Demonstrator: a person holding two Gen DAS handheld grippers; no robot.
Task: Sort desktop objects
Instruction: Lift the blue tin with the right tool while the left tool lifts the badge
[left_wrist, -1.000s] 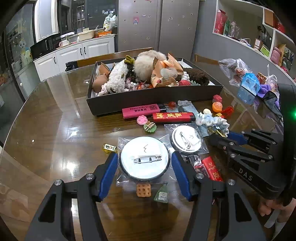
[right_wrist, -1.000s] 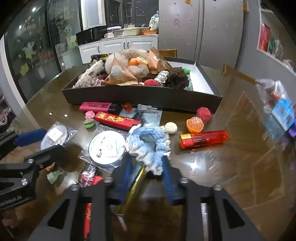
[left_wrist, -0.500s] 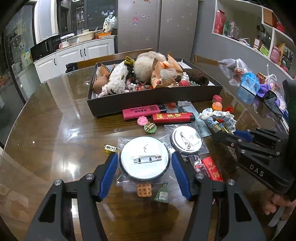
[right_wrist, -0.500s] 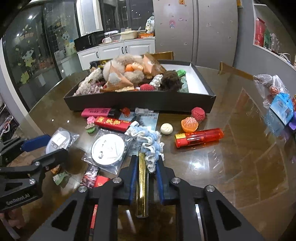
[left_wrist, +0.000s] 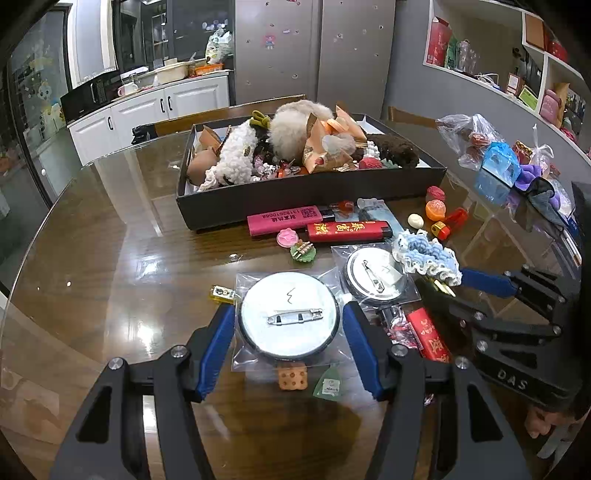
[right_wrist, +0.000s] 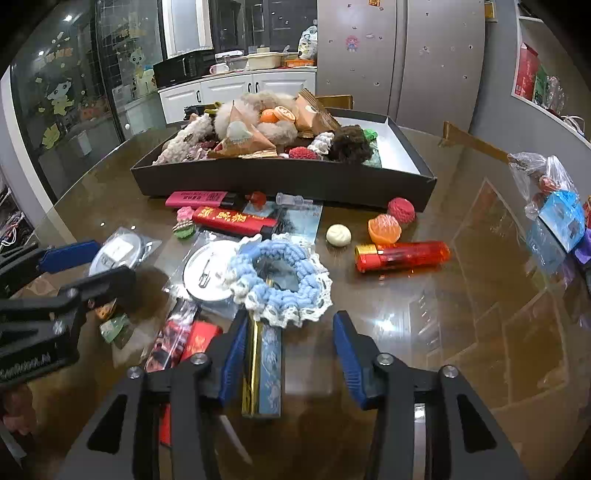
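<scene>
My left gripper (left_wrist: 289, 339) is open, its blue fingers on either side of a bagged round pin badge (left_wrist: 288, 319) on the table. My right gripper (right_wrist: 290, 350) is open and empty just behind a blue and white crochet scrunchie (right_wrist: 282, 284), which lies on the table over a gold and blue flat bar (right_wrist: 262, 369). The scrunchie also shows in the left wrist view (left_wrist: 426, 256), with the right gripper (left_wrist: 469, 291) beside it. A black box (right_wrist: 280, 181) full of plush and small items stands behind.
Lighters lie loose: pink (right_wrist: 197, 199), red (right_wrist: 232, 219), orange (right_wrist: 402, 254). A second bagged badge (right_wrist: 212, 271), small sweets-like charms (right_wrist: 384, 229) and red packets (right_wrist: 184, 339) are scattered. Plastic bags (right_wrist: 554, 206) sit at the right. The table edge curves at the left.
My right gripper was shut on the scrunchie and gold bar; it has opened and they now lie on the table. The left gripper has not moved.
</scene>
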